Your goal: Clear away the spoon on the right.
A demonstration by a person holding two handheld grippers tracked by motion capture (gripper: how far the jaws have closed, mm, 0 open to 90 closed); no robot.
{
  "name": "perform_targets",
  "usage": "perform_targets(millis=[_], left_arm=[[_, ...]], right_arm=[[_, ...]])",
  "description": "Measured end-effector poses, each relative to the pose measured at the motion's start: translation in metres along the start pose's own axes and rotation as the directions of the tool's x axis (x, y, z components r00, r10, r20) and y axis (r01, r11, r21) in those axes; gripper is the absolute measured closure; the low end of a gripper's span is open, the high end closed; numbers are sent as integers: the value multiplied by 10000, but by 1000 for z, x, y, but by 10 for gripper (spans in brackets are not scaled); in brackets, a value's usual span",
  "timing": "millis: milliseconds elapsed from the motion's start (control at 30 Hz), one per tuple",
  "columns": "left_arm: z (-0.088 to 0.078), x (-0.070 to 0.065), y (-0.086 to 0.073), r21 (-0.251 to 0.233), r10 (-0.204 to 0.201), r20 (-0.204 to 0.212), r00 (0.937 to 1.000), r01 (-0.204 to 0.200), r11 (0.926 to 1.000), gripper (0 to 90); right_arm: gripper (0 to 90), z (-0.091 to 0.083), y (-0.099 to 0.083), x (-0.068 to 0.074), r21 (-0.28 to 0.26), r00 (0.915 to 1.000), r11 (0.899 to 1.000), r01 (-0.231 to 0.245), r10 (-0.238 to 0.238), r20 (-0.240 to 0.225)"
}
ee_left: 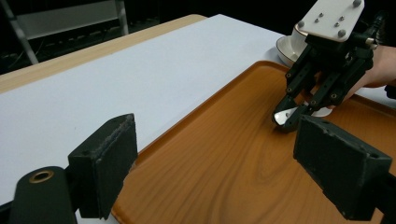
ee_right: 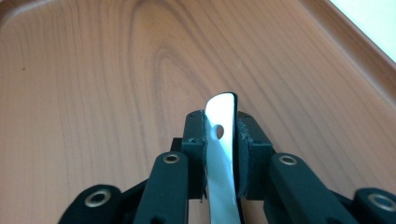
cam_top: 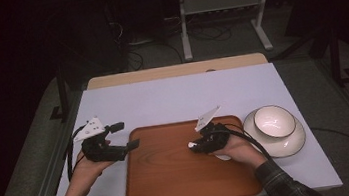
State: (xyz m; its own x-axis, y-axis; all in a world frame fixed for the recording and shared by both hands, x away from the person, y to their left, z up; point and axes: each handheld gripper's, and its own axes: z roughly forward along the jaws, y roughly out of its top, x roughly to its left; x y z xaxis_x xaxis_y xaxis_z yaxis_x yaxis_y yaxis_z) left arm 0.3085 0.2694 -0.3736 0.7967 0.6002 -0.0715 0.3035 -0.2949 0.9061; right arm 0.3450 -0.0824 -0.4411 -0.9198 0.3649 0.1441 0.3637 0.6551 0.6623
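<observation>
One white spoon handle (ee_right: pixel 220 140) stands between the pads of the right tongs (cam_top: pixel 194 146), its long axis running along the jaws toward the wooden tray (cam_top: pixel 172 179) just below; whether the pads press it is hard to tell. The left tongs (cam_top: pixel 126 135) hover wide and empty at the tray's left edge. Farther right on the desk (cam_top: pixel 172 98) sits a white bowl (cam_top: pixel 273 121) on its saucer (cam_top: pixel 296 144).

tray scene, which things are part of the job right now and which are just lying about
In the job:
- white spoon, between the right gripper's jaws
- wooden tray, under that spoon

Lying about:
- white bowl on its saucer, right of the tray
- left gripper, open at the tray's left edge, holding nothing
</observation>
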Motion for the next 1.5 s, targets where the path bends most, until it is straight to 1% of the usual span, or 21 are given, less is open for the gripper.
perform_targets(millis=[67,200,333,433,467,500,567,667,700,800,867,900,1033,1100,1133,1167,1233,1267,1300,1367,1500], left_arm=[[0,0,0,2,-2,4,10000,2,10000,132],[0,0,0,2,-9,0,10000,9,10000,131],[0,0,0,-9,-23,-2,10000,23,10000,132],[0,0,0,-10,-11,-3,10000,11,10000,132],[0,1,0,-6,-16,-1,10000,16,10000,132],[0,1,0,-2,-19,1,10000,19,10000,131],[0,0,0,19,-2,24,10000,2,10000,131],[1,0,0,28,15,56,10000,-15,10000,131],[1,0,0,28,15,56,10000,-15,10000,131],[1,0,0,58,3,109,9999,-3,10000,131],[1,0,0,73,18,119,9999,-19,10000,131],[1,-1,0,66,44,166,9999,-45,10000,131],[2,-1,1,49,64,196,9998,-65,10000,131],[2,-1,1,51,70,201,9998,-71,10000,131],[2,-2,1,53,77,209,9998,-78,10000,131],[2,-2,1,55,70,215,9997,-71,10000,131],[3,-2,1,56,85,249,9997,-86,9999,131],[3,-2,1,55,104,270,9996,-106,9999,131],[3,-2,1,55,104,270,9996,-106,9999,131],[3,-2,2,56,108,289,9995,-110,9999,131],[3,-3,2,28,119,379,9992,-120,9999,128]], right_arm=[[730,4,-1,1,138,10000,9999,74,-74,-27],[723,4,-1,3,158,9999,9998,144,-144,-50],[669,4,-1,3,130,9999,9998,147,-147,-13],[594,3,-1,4,164,9997,9996,218,-220,89],[594,3,-1,4,164,9997,9996,218,-220,89],[538,1,-1,4,28,9998,9999,165,-165,92],[478,-1,-1,5,-57,9997,9998,179,-179,161],[376,-5,-1,5,-235,10000,9997,-43,43,20],[376,-5,-1,5,-235,10000,9997,-43,43,20],[271,-14,0,8,-754,9998,9970,-159,149,-134],[250,-17,1,8,-902,9998,9958,-146,134,-132],[219,-25,1,10,-1287,9998,9915,-175,159,-133],[202,-41,1,9,-2012,9995,9791,-285,260,-150],[198,-46,1,9,-2155,9995,9761,-298,281,-107],[191,-55,1,8,-2420,9994,9697,-330,343,12],[191,-55,1,8,-2420,9994,9697,-330,343,12],[183,-63,0,8,-2662,9993,9633,-354,380,47],[175,-69,-1,8,-2848,9989,9577,-404,450,98],[175,-69,-1,8,-2848,9989,9577,-404,450,98],[155,-79,-2,8,-3190,9989,9470,-371,443,151],[140,-87,-3,9,-3359,9983,9413,-339,476,326]])
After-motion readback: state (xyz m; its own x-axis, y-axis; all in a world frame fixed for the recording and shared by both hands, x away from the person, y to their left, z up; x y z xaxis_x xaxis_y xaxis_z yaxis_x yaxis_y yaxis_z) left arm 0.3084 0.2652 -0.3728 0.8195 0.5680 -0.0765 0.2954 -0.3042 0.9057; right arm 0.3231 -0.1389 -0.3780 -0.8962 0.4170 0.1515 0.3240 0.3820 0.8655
